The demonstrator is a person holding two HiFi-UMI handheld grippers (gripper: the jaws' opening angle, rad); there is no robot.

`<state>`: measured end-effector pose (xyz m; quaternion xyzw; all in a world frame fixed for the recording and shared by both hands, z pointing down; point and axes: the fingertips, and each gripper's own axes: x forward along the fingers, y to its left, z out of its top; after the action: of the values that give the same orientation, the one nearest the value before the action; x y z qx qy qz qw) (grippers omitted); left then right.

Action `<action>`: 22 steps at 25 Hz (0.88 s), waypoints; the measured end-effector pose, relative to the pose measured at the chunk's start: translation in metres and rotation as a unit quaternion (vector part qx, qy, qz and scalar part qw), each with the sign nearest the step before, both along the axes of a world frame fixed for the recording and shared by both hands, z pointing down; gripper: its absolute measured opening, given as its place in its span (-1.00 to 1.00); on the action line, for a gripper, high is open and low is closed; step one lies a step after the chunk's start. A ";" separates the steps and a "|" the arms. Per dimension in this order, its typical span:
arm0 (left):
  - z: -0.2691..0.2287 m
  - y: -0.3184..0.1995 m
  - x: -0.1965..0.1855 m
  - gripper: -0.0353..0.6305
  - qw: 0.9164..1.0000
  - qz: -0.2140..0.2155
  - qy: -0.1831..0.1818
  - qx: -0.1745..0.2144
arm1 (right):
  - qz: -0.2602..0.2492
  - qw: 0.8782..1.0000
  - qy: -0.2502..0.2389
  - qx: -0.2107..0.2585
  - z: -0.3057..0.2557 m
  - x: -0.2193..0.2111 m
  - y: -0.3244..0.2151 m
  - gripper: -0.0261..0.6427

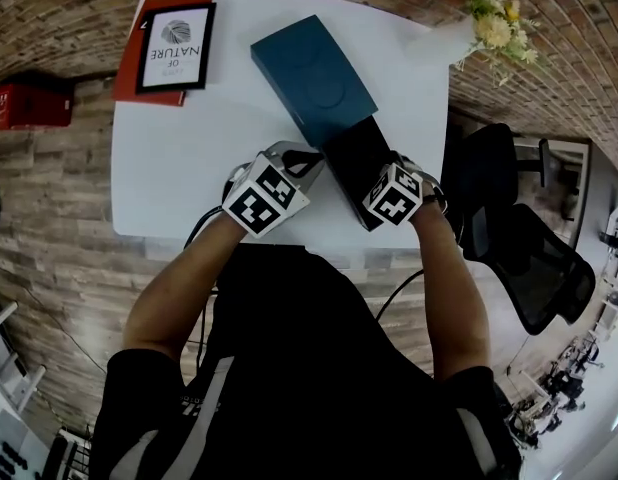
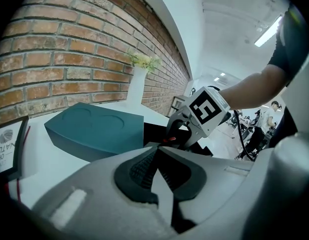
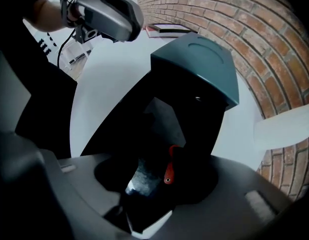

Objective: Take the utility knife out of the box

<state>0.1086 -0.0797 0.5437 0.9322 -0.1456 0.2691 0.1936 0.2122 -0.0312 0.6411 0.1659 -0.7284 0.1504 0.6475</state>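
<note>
A teal box sleeve [image 1: 314, 73] lies on the white table [image 1: 179, 158], its black inner tray [image 1: 354, 163] slid out toward me. In the right gripper view the utility knife [image 3: 144, 176], grey with a red tab [image 3: 168, 169], lies in the dark tray [image 3: 144, 114]. My right gripper [image 3: 154, 184] points straight down over it, jaws wide, the knife between them without the pads visibly pressing. In the head view the right gripper [image 1: 389, 183] sits over the tray's near end. My left gripper [image 1: 304, 158] rests just left of the tray, shut and empty [image 2: 155, 151].
A framed "NATURE" print [image 1: 174, 48] on a red book lies at the table's far left. A white vase of flowers [image 1: 489, 28] stands at the far right corner. A black office chair [image 1: 519, 248] is right of the table. Brick-pattern floor surrounds it.
</note>
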 end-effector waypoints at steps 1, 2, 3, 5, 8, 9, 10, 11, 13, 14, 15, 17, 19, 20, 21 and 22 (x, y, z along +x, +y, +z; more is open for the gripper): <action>0.000 0.001 0.001 -0.87 1.000 -0.001 0.000 -0.001 | -0.006 1.000 0.001 0.011 0.000 0.002 -0.003 -0.29; 0.001 0.002 0.001 -0.87 1.000 -0.001 0.001 -0.002 | -0.013 1.000 0.004 0.020 0.000 0.003 -0.005 -0.29; 0.002 0.004 0.002 -0.87 1.000 -0.001 0.002 -0.003 | -0.022 0.999 0.009 0.029 -0.001 0.004 -0.008 -0.30; 0.005 0.006 0.003 -0.87 1.000 -0.002 0.003 -0.006 | -0.043 0.998 0.023 0.050 -0.004 0.007 -0.016 -0.47; 0.008 0.010 0.002 -0.87 1.000 -0.005 0.003 -0.015 | -0.083 0.993 0.053 0.060 -0.003 0.011 -0.024 -0.51; 0.010 0.011 0.001 -0.87 1.000 -0.007 0.003 -0.018 | -0.100 0.991 0.065 0.056 0.000 0.013 -0.024 -0.54; 0.011 0.013 0.001 -0.87 1.000 -0.008 0.004 -0.020 | -0.116 0.989 0.078 0.049 0.005 0.015 -0.023 -0.54; 0.012 0.014 0.001 -0.87 1.000 -0.009 0.006 -0.022 | -0.130 0.987 0.088 0.042 0.008 0.017 -0.021 -0.54; 0.013 0.015 0.001 -0.87 1.000 -0.010 0.009 -0.023 | -0.145 0.985 0.096 0.025 0.012 0.018 -0.020 -0.50; 0.014 0.015 0.000 -0.87 1.000 -0.011 0.010 -0.023 | -0.147 0.985 0.093 0.015 0.012 0.018 -0.019 -0.51; 0.015 0.015 -0.001 -0.87 1.000 -0.013 0.010 -0.024 | -0.146 0.985 0.088 0.002 0.012 0.017 -0.018 -0.55; 0.016 0.014 -0.003 -0.87 0.999 -0.016 0.012 -0.026 | -0.140 0.987 0.078 -0.025 0.011 0.014 -0.015 -0.64; 0.016 0.014 -0.004 -0.87 0.999 -0.021 0.015 -0.027 | -0.135 0.987 0.071 -0.042 0.010 0.012 -0.013 -0.72; 0.016 0.013 -0.005 -0.87 0.999 -0.024 0.016 -0.027 | -0.137 0.987 0.069 -0.042 0.010 0.012 -0.013 -0.72; 0.016 0.013 -0.005 -0.87 0.999 -0.026 0.018 -0.027 | -0.138 0.987 0.067 -0.040 0.009 0.012 -0.013 -0.72; 0.015 0.012 -0.006 -0.87 0.999 -0.028 0.019 -0.027 | -0.140 0.987 0.066 -0.040 0.008 0.013 -0.012 -0.72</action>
<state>0.1029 -0.0673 0.5589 0.9273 -0.1608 0.2492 0.2285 0.2257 -0.0430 0.6495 0.0462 -0.6935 0.0759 0.7149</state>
